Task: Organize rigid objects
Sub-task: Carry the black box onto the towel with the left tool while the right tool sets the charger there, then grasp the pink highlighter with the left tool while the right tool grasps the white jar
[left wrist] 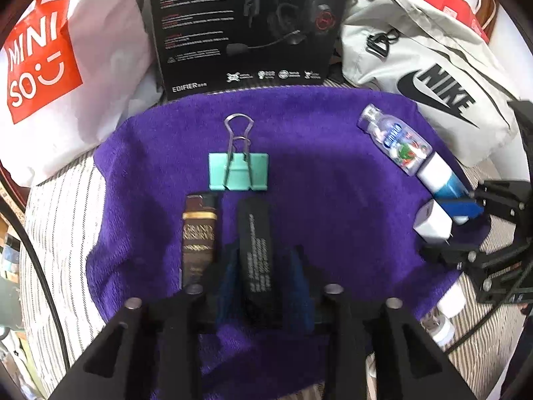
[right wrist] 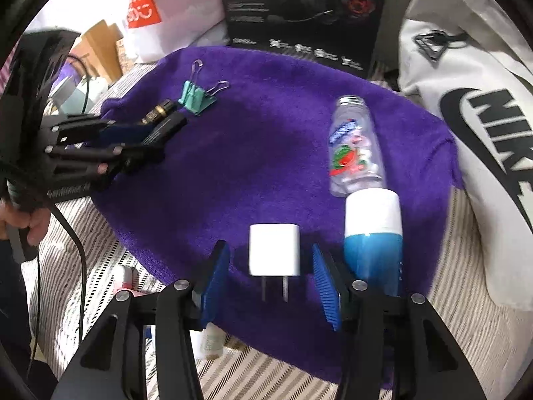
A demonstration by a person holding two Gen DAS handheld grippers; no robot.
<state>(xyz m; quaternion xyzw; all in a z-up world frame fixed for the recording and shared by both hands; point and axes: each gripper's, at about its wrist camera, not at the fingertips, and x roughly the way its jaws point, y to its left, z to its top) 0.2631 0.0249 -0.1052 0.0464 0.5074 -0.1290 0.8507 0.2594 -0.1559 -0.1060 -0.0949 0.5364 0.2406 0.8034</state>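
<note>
On the purple towel (left wrist: 333, 166) the left tongs (left wrist: 265, 280) are spread around a black flat bar (left wrist: 258, 260), with a small gap at each side as far as the blur allows to see. Just beside it lies a brown lighter (left wrist: 199, 240), and beyond them a mint binder clip (left wrist: 238, 170). The right tongs (right wrist: 271, 283) are spread on both sides of a white charger (right wrist: 273, 250), apart from it. Next to the charger lie a blue and white tube (right wrist: 373, 233) and a clear small bottle (right wrist: 353, 146).
</note>
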